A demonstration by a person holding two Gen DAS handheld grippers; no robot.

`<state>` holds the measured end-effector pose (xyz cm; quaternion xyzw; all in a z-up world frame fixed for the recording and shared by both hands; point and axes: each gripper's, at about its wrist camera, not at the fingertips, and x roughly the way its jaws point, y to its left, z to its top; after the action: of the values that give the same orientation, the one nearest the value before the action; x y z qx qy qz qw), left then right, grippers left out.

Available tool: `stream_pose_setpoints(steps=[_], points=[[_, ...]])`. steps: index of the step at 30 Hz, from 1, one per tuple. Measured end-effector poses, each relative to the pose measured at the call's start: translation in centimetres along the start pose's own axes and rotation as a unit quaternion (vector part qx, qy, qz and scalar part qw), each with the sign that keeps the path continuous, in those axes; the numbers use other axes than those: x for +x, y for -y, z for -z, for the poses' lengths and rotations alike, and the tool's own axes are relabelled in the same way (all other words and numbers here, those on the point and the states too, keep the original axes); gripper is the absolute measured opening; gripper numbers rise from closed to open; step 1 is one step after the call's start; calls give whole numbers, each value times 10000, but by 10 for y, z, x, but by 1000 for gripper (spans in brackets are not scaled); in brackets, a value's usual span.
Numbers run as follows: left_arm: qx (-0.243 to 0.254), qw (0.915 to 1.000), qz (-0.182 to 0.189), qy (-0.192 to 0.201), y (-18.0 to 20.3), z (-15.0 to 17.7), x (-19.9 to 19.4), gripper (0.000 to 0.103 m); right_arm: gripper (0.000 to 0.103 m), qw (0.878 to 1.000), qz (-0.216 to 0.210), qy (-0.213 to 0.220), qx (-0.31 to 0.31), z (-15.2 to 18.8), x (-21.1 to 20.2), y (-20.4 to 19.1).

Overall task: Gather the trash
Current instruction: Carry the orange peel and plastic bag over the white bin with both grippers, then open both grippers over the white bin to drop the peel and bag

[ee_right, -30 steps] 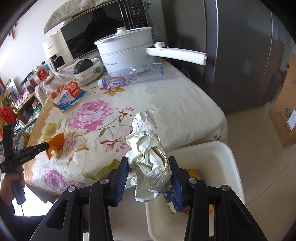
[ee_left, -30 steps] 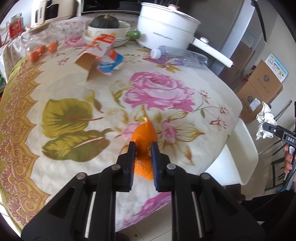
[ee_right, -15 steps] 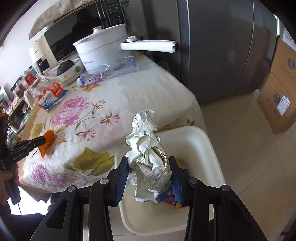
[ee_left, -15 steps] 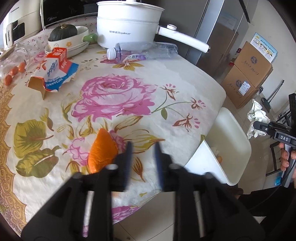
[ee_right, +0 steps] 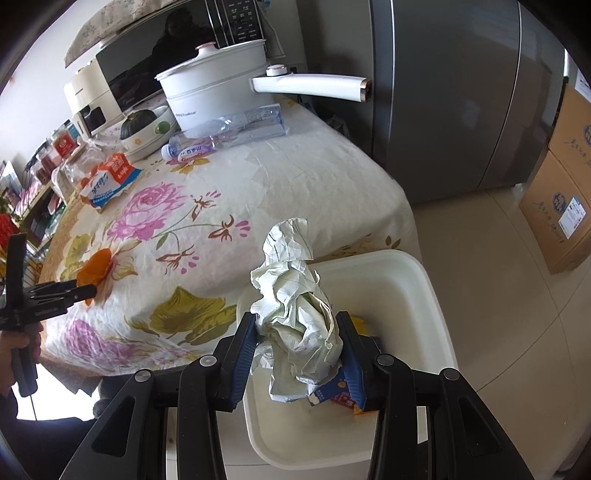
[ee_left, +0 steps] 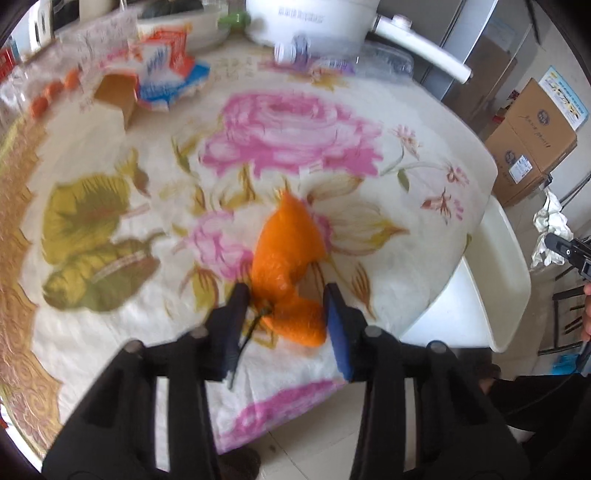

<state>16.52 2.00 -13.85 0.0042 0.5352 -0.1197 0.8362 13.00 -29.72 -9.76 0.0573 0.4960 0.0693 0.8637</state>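
An orange peel lies on the flowered tablecloth near the front edge. My left gripper is open, its jaws on either side of the peel's near end. My right gripper is shut on a crumpled paper ball and holds it above the white bin beside the table. The bin holds a blue carton and other scraps. The peel also shows in the right wrist view, with the left gripper at it.
A torn milk carton, a clear plastic bottle, a white pot with a long handle and bowls stand at the table's far side. The white bin sits off the right edge. Cardboard boxes and a grey fridge stand beyond.
My left gripper was shut on the orange peel; it has let go and opened, and the peel lies on the cloth between the jaws. My right gripper moved over the bin with the paper.
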Motion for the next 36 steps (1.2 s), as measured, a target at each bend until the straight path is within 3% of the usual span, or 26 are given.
stream_pose_setpoints(steps=[2,5,14,32,35,36], points=[[14,10000,96,-19,4,1,0,30,44,10000,8,-18,-26,1,1,-1],[90,9998,117,95,10,0,-3,25,44,10000,8,-12,-52,2,0,-3],[385,9975,442,400,45,-13,-21,24,44,10000,19,22,-7,2,-3,0],[1295,9836,1229,265,169,-19,-4,24,44,9992,331,-118,205,22,-6,44],[1405,9815,1284,205,186,-19,2,24,48,9988,347,-173,288,26,-5,54],[1436,9809,1302,179,191,-19,4,24,54,9987,314,-203,346,27,-5,57]])
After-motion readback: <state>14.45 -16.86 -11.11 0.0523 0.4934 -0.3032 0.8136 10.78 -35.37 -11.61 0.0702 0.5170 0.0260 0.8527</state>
